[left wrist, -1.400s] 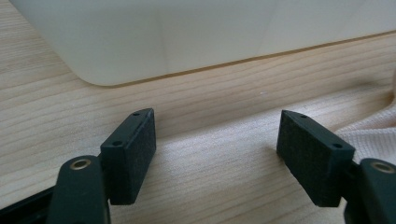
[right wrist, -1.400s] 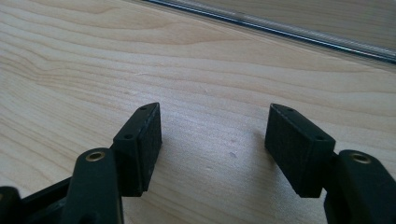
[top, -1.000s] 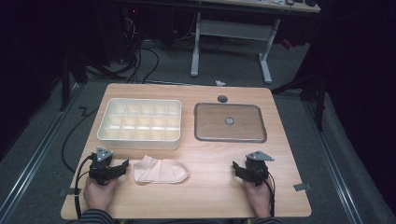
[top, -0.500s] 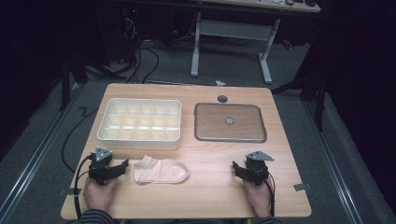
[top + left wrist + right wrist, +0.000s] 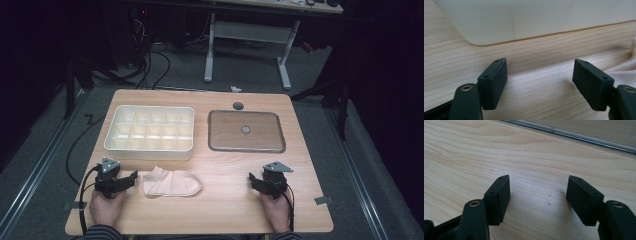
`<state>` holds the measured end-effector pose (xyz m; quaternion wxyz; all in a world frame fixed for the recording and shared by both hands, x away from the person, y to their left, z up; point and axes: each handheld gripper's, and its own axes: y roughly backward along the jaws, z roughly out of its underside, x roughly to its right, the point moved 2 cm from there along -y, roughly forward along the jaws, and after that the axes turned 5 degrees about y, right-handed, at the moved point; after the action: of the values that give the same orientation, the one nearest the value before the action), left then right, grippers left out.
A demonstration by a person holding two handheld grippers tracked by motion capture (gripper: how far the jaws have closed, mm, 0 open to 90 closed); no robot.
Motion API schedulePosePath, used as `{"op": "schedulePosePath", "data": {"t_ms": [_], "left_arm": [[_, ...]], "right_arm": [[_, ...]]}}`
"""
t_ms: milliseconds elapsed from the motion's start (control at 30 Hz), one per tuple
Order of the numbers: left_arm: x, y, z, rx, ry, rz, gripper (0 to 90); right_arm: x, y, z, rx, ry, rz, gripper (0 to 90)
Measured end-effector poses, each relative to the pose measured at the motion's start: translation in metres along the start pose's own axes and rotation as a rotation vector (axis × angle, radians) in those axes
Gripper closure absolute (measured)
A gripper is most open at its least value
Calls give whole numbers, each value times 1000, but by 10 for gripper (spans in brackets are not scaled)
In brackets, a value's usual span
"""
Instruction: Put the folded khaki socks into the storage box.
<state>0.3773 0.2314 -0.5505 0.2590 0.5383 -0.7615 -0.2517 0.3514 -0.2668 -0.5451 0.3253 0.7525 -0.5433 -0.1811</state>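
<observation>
A pale pink sock point(image 5: 171, 183) lies flat on the wooden table point(image 5: 225, 165) near its front edge, left of centre. My left gripper point(image 5: 131, 178) rests on the table just left of the sock, open, jaws pointing toward it. In the left gripper view the open left gripper point(image 5: 540, 80) holds nothing, and the sock's edge point(image 5: 624, 71) lies just beyond the right jaw. My right gripper point(image 5: 254, 180) sits on the table at the front right, open. In the right gripper view the open right gripper point(image 5: 537, 195) has bare wood between its jaws.
A white tray with several compartments point(image 5: 150, 131) stands behind the sock; its wall point(image 5: 524, 20) faces the left gripper. A shallow clear-lidded tray point(image 5: 246, 132) lies at the back right, its rim point(image 5: 574, 136) ahead of the right gripper. A small dark disc point(image 5: 238, 106) lies behind it.
</observation>
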Motion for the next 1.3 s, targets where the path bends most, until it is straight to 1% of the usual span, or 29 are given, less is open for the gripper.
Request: {"op": "schedulePosePath", "data": {"t_ms": [200, 400, 633, 700, 900, 933, 967, 1033, 1100, 1200, 1300], "left_arm": [[1, -1, 0, 0, -4, -7, 279], [4, -2, 0, -8, -31, -32, 277], [4, -2, 0, -8, -30, -30, 277], [4, -1, 0, -7, -26, -35, 285], [5, 0, 1, -4, -30, -32, 310], [5, 0, 1, -4, -28, -31, 312], [5, 1, 1, -2, -26, -27, 312], [5, 2, 2, 1, -17, -8, 318], [5, 2, 2, 2, -15, 11, 316], [7, 4, 3, -1, -17, 25, 308], [6, 7, 4, 16, 14, 48, 309]], "right_arm": [[0, 0, 0, 0, 0, 0, 360], [0, 0, 0, 1, 1, 0, 360], [0, 0, 0, 1, -8, -3, 372], [0, 1, 1, 2, -13, 6, 395], [-1, 2, 0, -7, -15, 14, 398], [-1, 2, 0, -1, -16, 15, 426], [-1, 2, 0, -1, -16, 15, 426], [-2, 3, -1, -10, -13, 18, 469], [-2, 3, -1, -11, -10, 19, 477], [-4, 6, -1, 4, -7, 15, 502], [-6, 9, -1, 27, -18, -1, 514]]}}
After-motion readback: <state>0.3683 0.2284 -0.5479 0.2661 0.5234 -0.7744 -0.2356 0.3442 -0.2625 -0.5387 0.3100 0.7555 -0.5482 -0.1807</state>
